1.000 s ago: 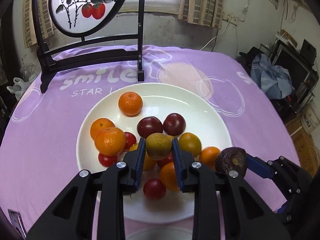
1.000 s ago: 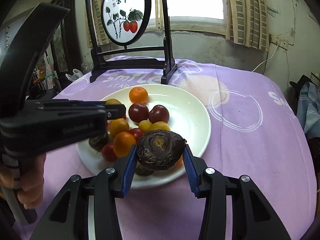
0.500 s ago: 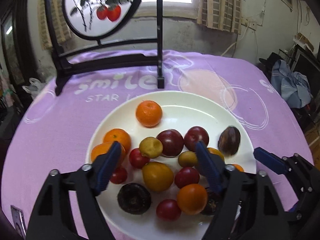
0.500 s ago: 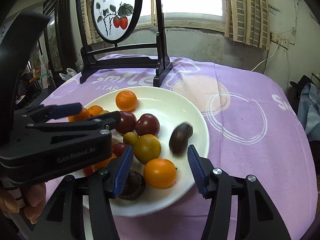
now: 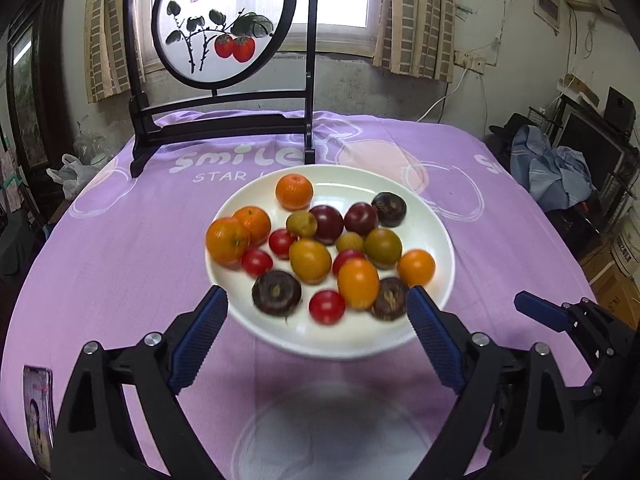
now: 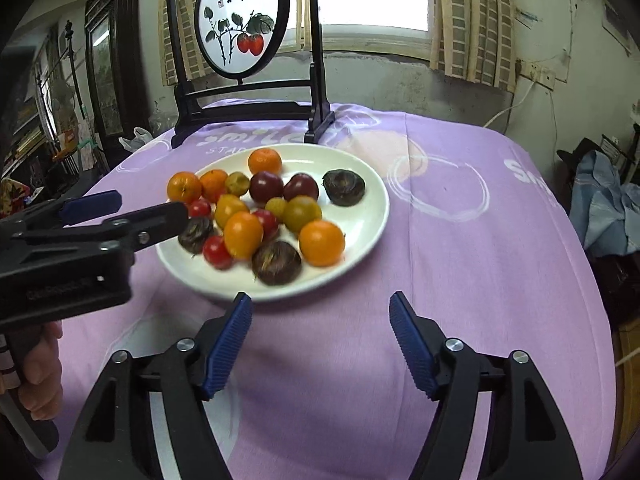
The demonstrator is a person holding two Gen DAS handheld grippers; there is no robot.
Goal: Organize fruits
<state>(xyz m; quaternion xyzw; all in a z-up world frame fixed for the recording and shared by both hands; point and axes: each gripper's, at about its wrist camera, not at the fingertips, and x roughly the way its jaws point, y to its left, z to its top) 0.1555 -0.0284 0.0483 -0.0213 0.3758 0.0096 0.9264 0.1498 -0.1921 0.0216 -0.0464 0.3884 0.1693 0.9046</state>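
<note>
A white plate (image 5: pixel 436 224) (image 6: pixel 372 216) on the purple tablecloth holds several fruits: oranges, red tomatoes, dark plums, yellow-green fruits and dark wrinkled passion fruits. One passion fruit (image 5: pixel 389 209) (image 6: pixel 343 187) lies at the plate's far right. My left gripper (image 5: pixel 316 304) is open and empty, just short of the plate's near rim. It also shows at the left of the right wrist view (image 6: pixel 132 216). My right gripper (image 6: pixel 320 308) is open and empty, in front of the plate. Its blue fingertip (image 5: pixel 536 312) shows in the left wrist view.
A black wooden stand with a round painted screen (image 5: pixel 220 24) (image 6: pixel 242 20) stands behind the plate. A small picture card (image 5: pixel 38 408) lies at the table's near left edge. Clothes and clutter (image 5: pixel 556 168) sit off the table's right side.
The right gripper let go of the dark passion fruit onto the plate's right side, and the left gripper released its yellow-green fruit. Both opened wide and pulled back from the plate.
</note>
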